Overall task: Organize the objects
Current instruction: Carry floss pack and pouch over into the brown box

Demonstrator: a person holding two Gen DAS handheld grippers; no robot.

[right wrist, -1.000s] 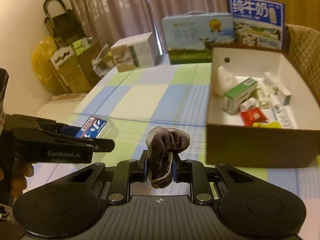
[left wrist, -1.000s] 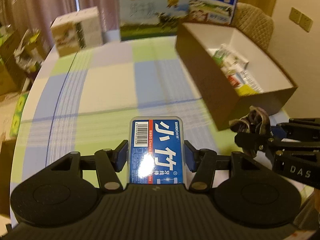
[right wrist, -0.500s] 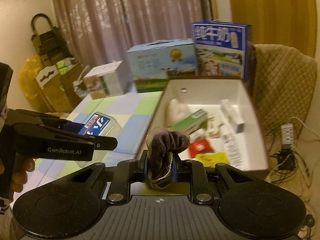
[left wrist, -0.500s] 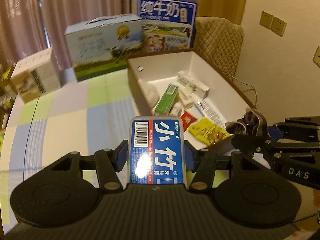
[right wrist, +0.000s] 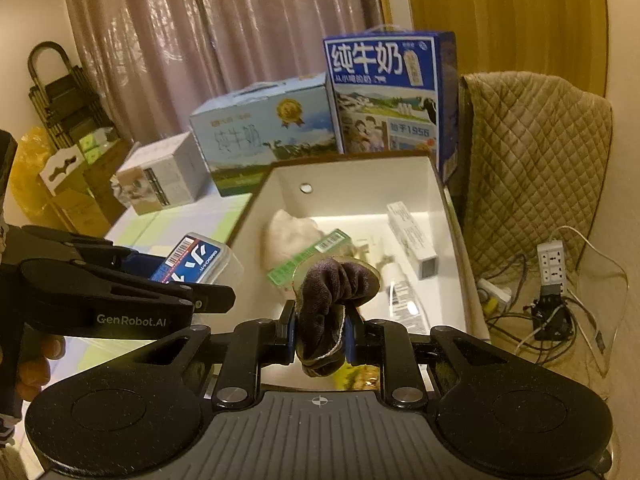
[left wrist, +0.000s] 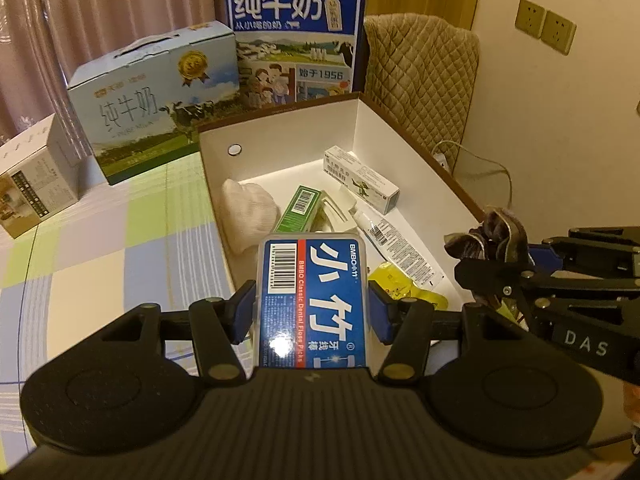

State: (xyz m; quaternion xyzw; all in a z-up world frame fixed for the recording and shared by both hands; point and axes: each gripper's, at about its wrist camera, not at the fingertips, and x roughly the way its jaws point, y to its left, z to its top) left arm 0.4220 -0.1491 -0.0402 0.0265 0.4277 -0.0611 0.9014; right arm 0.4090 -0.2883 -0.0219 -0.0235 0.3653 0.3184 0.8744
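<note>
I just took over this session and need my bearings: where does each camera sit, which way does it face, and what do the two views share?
Left wrist: on the left gripper, shut on the floss pick case, facing the open box; the right gripper enters at right.
Right wrist: on the right gripper, shut on the dark scrunchie, facing the same box; the left gripper and a hand show at left.
Shared: box, green carton, milk cartons.

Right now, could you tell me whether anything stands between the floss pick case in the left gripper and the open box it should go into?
Nothing visible does. The left gripper holds the floss pick case above the near end of the open box, whose top is uncovered. Items already lie on its floor.
</note>
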